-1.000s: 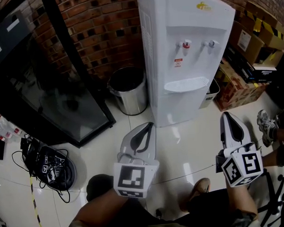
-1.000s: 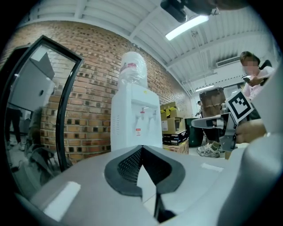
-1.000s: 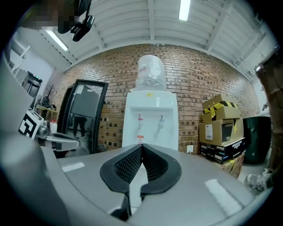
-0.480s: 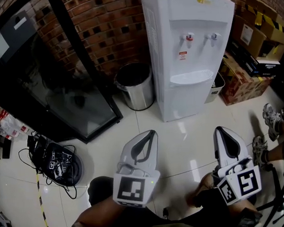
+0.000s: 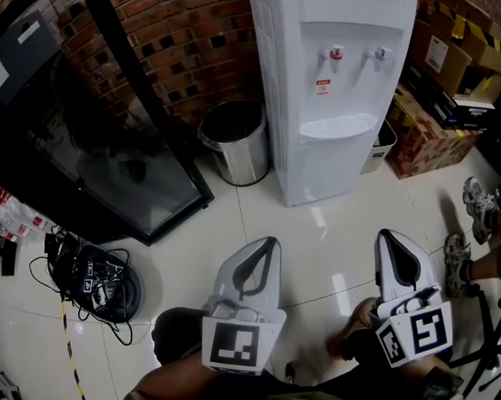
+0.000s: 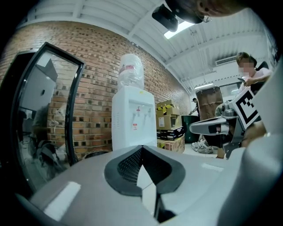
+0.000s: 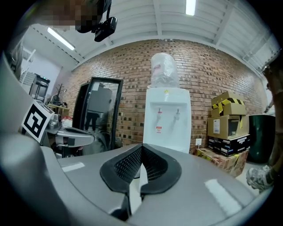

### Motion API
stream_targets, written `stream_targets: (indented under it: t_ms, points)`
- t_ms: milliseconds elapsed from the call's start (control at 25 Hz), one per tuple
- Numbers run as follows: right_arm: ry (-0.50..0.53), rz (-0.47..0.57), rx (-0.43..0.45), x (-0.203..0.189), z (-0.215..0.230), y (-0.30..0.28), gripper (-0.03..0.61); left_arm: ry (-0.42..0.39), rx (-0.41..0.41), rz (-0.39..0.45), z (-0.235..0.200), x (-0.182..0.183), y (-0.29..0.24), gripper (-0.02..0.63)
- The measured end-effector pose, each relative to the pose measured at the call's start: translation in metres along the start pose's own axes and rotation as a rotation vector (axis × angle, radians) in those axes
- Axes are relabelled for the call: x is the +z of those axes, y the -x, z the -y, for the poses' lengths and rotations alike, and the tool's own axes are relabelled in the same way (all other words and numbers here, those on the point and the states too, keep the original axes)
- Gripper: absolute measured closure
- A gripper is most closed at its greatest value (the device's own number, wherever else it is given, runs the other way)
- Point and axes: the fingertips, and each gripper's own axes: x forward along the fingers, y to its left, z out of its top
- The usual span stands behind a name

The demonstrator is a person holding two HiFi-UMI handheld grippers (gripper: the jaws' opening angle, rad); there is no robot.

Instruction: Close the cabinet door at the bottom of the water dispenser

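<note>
The white water dispenser stands against the brick wall, and its bottom cabinet door lies flush with the body. My left gripper hangs over the floor tiles in front of it, well short of the door, jaws shut with nothing between them. My right gripper is level with it further right, also shut and empty. In the left gripper view the dispenser stands beyond the closed tips. The right gripper view shows the dispenser straight ahead past its tips.
A steel bin stands left of the dispenser, beside a black glass-door cooler. Cardboard boxes are stacked at the right. A tangle of cables lies on the floor at left. Someone's shoes are at the right edge.
Both grippers have drawn back a little from the dispenser toward the person. Their jaws have stayed shut.
</note>
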Motion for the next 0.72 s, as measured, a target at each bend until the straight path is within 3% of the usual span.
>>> stream_targets:
  t_ms: [320, 720]
  points:
    - [0.036, -0.056, 0.077, -0.021, -0.033, -0.017, 0.578, -0.054, -0.033, 0.003, 0.017, -0.003, -0.014, 0.614]
    - [0.0, -0.029, 0.035, -0.011, -0.014, -0.021, 0.578, -0.041, -0.008, 0.011, 0.009, -0.002, -0.017, 0.614]
